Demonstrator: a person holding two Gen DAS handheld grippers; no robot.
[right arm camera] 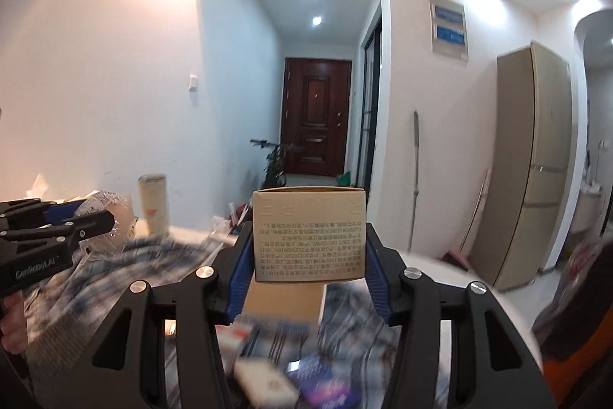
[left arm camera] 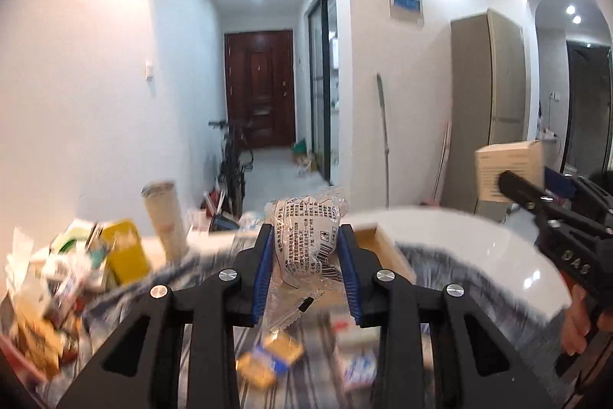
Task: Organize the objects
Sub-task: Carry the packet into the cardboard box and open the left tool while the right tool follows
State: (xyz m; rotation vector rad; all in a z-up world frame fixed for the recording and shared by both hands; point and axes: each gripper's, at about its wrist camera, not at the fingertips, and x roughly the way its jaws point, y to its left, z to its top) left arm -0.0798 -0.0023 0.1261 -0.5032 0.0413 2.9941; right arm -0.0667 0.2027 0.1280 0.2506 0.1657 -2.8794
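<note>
My left gripper (left arm camera: 306, 236) is shut on a crinkled clear plastic packet (left arm camera: 306, 236) with black print, held above the cluttered table. My right gripper (right arm camera: 309, 240) is shut on a tan cardboard box (right arm camera: 309, 236) with printed text, also lifted above the table. In the left wrist view the right gripper (left arm camera: 509, 184) shows at the right edge with the box (left arm camera: 505, 163). In the right wrist view the left gripper (right arm camera: 103, 221) shows at the left with the packet (right arm camera: 111, 213). An open wooden box (left arm camera: 387, 248) lies just beyond the left gripper.
A striped cloth (right arm camera: 115, 267) covers the table, strewn with small boxes and packets (left arm camera: 268, 359). A yellow box (left arm camera: 124, 252) and a tall white tumbler (left arm camera: 164, 217) stand at the left. The white table rim (left arm camera: 479, 252) curves right. A fridge (right arm camera: 536, 160) stands beyond.
</note>
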